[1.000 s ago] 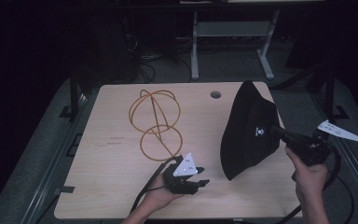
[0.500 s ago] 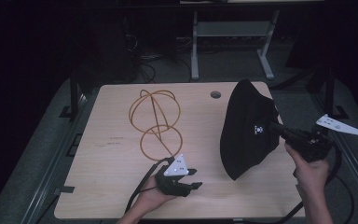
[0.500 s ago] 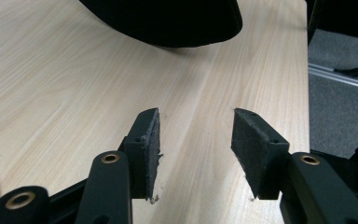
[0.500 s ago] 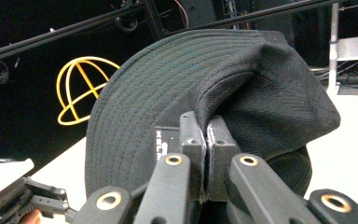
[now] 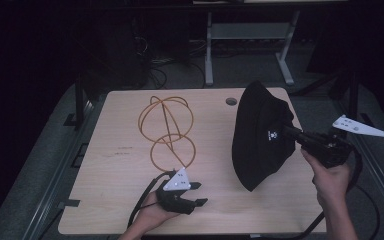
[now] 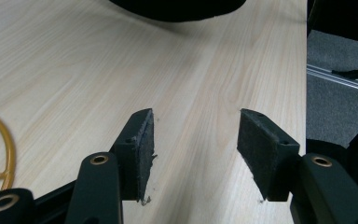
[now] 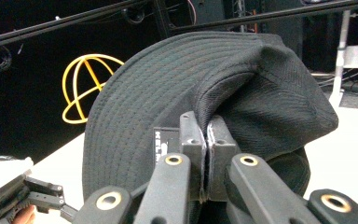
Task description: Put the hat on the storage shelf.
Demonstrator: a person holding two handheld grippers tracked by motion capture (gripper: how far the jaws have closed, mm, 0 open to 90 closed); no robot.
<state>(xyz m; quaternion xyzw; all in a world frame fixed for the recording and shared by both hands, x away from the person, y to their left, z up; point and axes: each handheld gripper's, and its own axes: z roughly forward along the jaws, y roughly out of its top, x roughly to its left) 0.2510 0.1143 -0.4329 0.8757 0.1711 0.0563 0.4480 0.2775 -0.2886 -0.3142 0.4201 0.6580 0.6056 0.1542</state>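
High view has the right gripper point(image 5: 291, 133) pinching a black hat point(image 5: 260, 134) held up over the table's point(image 5: 115, 170) right side, orange wire ball point(image 5: 167, 130) far left of it, left gripper view shows the left gripper point(image 6: 195, 149) spread wide over bare wood, and the right gripper view shows 2 jaws pressed together on the hat's label.

Left gripper point(image 5: 194, 194) low over the near edge, held in the left hand point(image 5: 152, 215), jaws spread wide apart with nothing between them, pointing to the right. Right gripper point(image 5: 286, 132) raised at the right side, gripped by the right hand point(image 5: 330, 175), jaws pressed together on black fabric, pointing left. Forearms entering from below.
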